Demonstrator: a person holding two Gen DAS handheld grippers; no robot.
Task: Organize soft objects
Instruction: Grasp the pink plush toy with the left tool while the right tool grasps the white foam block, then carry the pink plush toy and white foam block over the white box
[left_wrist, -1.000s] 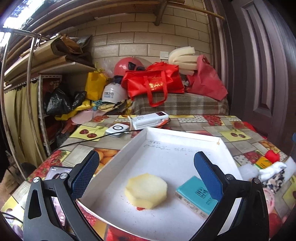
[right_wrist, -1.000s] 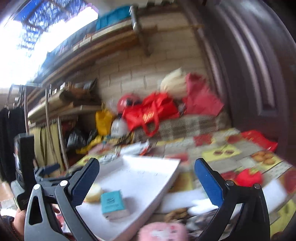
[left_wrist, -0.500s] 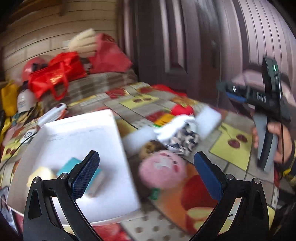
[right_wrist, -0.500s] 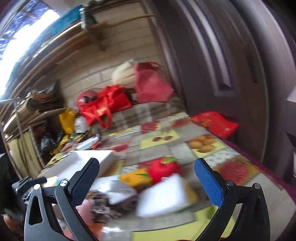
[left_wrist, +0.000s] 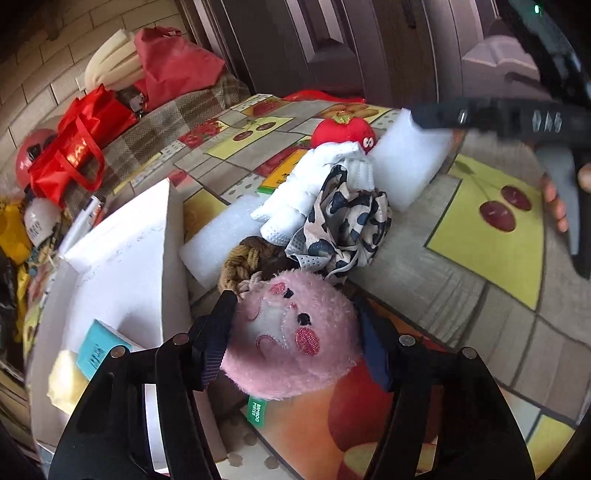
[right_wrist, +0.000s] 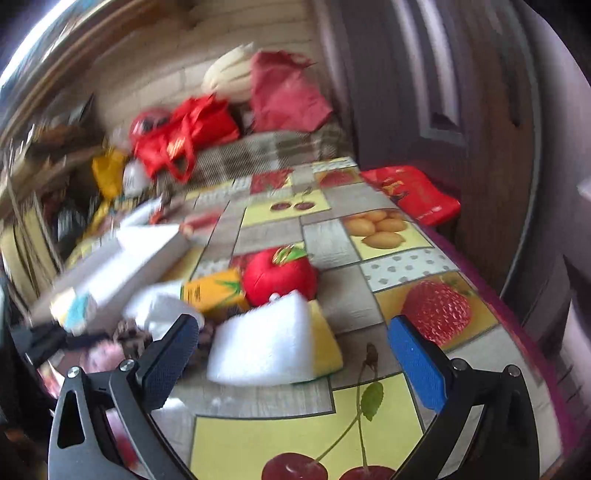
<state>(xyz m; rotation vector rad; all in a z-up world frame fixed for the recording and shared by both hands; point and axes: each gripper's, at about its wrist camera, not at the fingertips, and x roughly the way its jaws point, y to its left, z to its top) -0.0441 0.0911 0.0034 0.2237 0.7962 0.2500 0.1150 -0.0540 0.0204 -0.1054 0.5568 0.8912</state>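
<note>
Both claws have swung away from the white tray (left_wrist: 122, 251) since a second ago, when the left one looked straight into it, and now face the heap of soft things on the fruit-patterned tabletop (left_wrist: 461, 288). That tray lies just left of the heap and holds a pale yellow sponge (left_wrist: 64, 380) and a teal packet (left_wrist: 98, 350). Next in size, a white foam block (right_wrist: 266, 339) lies ahead of the right claw (right_wrist: 295, 362), whose jaws stand wide apart with nothing between them. In the left wrist view the pink plush toy (left_wrist: 295, 339) sits between the jaws of the left claw (left_wrist: 295, 347), which are closing on it; the pads look pressed into its fur on both sides. Behind it are a patterned cloth (left_wrist: 351, 225), a white glove (left_wrist: 314, 184) and a red tomato plush (left_wrist: 340, 129). The step in hand seems to be the pick-up of the pink toy; the next move likely calls for a firm squeeze, a lift clear of the cloth, then a carry over the tray wall.
</note>
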